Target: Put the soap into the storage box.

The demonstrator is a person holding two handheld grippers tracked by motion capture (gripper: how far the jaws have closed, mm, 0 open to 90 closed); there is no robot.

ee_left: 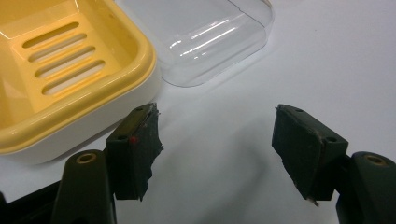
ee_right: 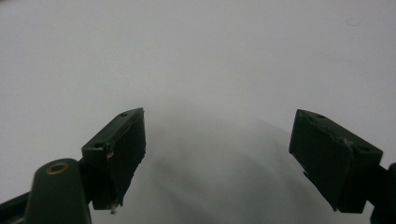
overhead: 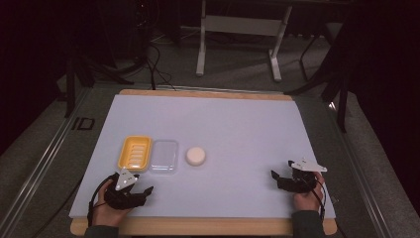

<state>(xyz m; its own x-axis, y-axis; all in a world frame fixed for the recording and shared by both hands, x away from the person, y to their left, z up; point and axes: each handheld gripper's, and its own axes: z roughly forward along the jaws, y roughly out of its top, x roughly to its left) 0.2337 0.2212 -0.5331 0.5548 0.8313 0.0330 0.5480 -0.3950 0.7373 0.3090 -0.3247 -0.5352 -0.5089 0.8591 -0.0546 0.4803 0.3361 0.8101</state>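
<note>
Both grippers gaping, empty: left gripper (overhead: 143,190) just short of yellow soap dish (overhead: 134,152), clear lid (overhead: 164,155) touching it, soap (overhead: 195,155) beside. Risk: left jaw nudges dish, shoving lid.

White tabletop (overhead: 237,129) sheet lies on a wooden board (overhead: 198,92) whose edge shows at the far and near sides. Beyond the tabletop, on grey floor (overhead: 237,64), stands a white desk frame (overhead: 237,25) with two feet. Black cables (overhead: 153,64) trail on the floor left of that frame.
</note>
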